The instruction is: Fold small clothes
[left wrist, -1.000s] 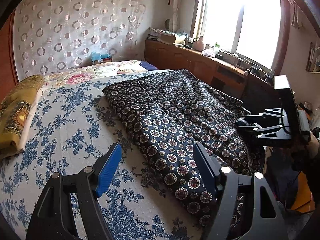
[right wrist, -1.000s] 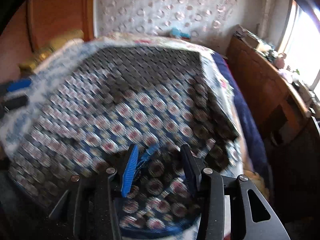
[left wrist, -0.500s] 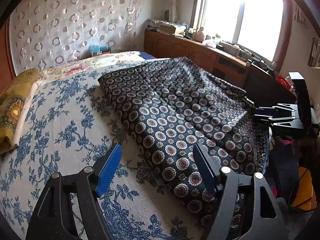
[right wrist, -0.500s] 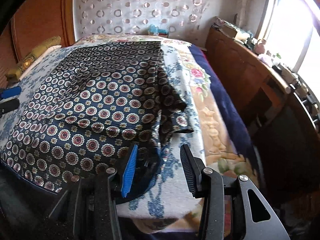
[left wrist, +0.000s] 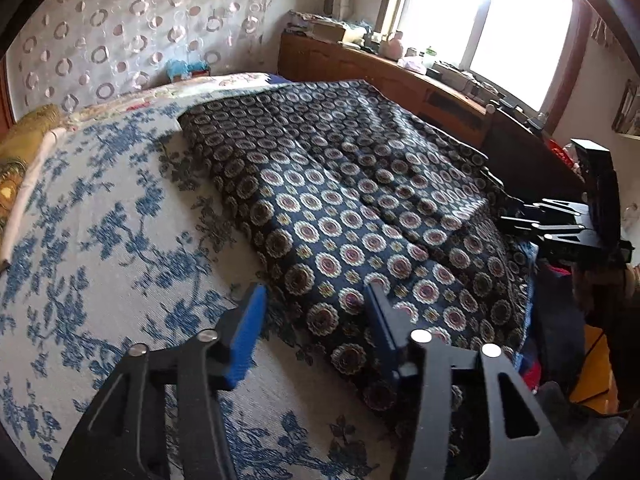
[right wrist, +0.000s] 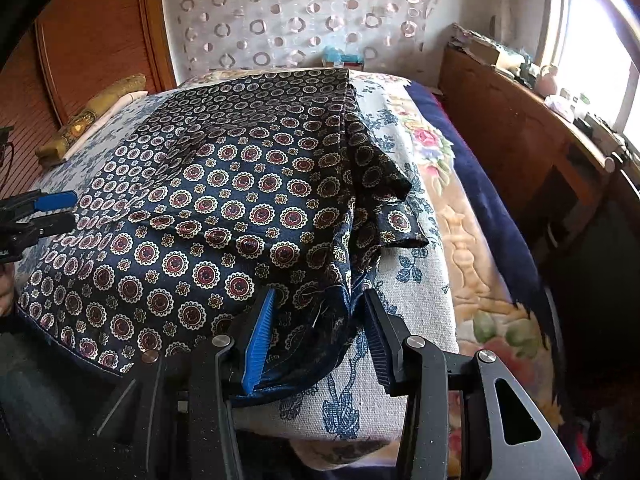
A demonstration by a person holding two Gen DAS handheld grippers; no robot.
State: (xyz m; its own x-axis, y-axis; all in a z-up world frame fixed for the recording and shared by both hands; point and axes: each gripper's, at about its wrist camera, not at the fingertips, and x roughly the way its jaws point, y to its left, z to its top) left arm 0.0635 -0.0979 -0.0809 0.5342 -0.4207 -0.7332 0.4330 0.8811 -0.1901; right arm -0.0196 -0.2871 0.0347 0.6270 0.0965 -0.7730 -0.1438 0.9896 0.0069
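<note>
We see the navy medallion-print garment (right wrist: 224, 208) spread across the bed (left wrist: 100, 240), thin, limp and probably slick, so we would take it at the hem corners, where both claws wait released: the right claw (right wrist: 318, 332) straddles the near corner without pinching it, the left claw (left wrist: 314, 320) hangs over the opposite edge. The rumpled flap (right wrist: 384, 200) on the window side may drag, while the yellow pillow (left wrist: 16, 148) and wooden cabinet (right wrist: 520, 132) stand well apart.
</note>
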